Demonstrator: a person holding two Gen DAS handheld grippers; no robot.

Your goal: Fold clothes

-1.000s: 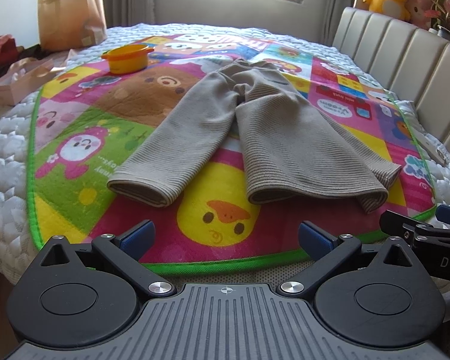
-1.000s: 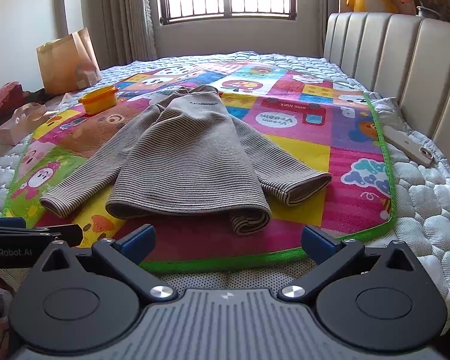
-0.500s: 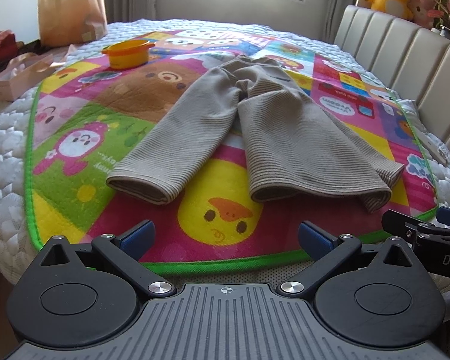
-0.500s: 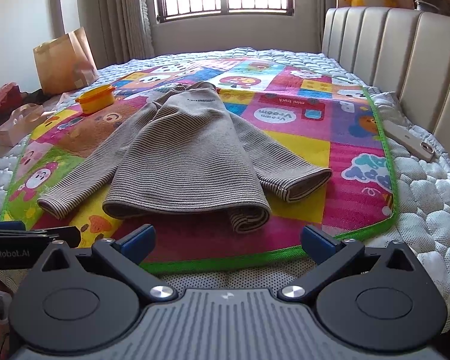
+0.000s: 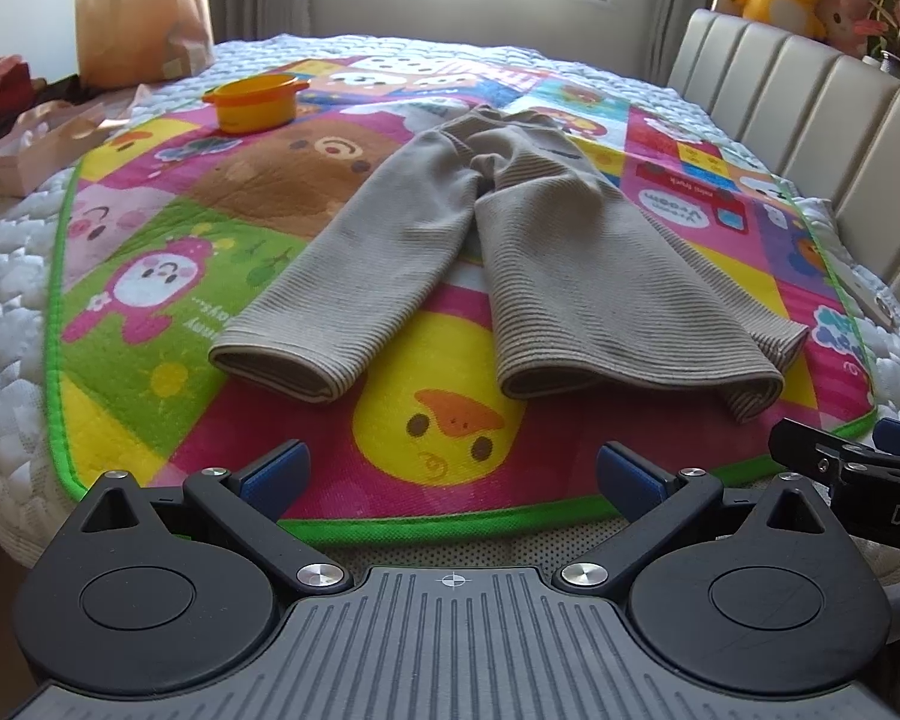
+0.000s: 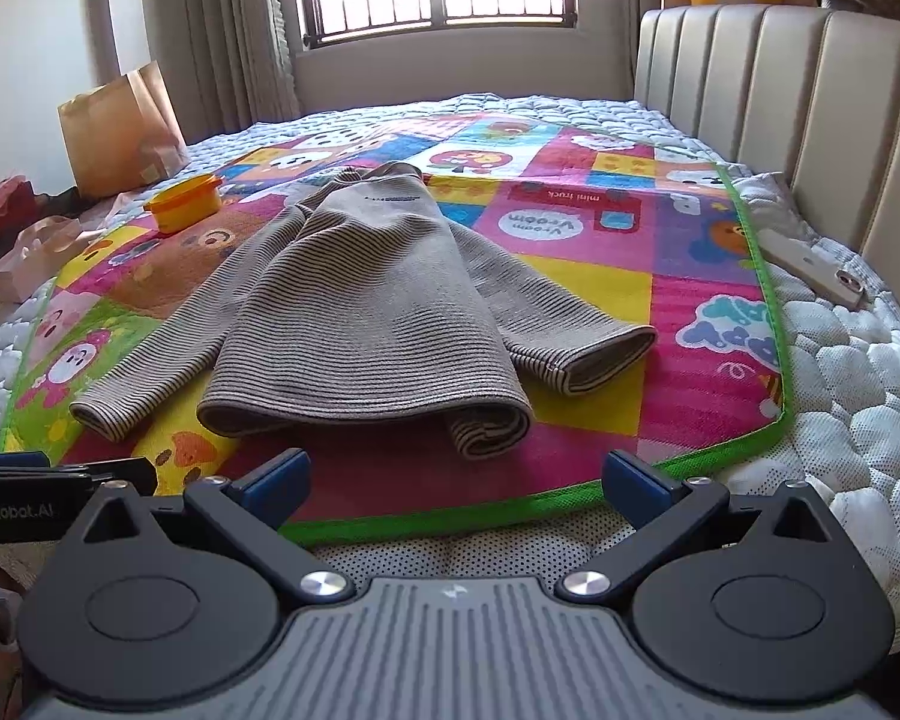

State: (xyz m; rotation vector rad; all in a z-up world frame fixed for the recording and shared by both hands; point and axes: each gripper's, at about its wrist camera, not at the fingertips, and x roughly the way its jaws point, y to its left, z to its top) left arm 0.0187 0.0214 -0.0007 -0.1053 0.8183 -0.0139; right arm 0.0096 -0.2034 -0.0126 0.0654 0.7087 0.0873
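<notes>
Upper right of the play mat [image 6: 576, 294], print reads "Vroom Vroom", "mini truck". Left gripper [image 5: 450, 471] and right gripper [image 6: 456, 477] spread wide, empty, short of the sweater [image 6: 366, 324].

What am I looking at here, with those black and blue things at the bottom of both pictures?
Each is a hand-held gripper with a camera looking along its two fingers; a person holds one in each hand. One picture is from the left hand-held gripper, the other from the right hand-held gripper. Both are open and hold nothing. Ahead, a striped sweater lies on a colourful mat spread over a bed, waiting to be folded. An orange bowl sits on the mat too.
</notes>
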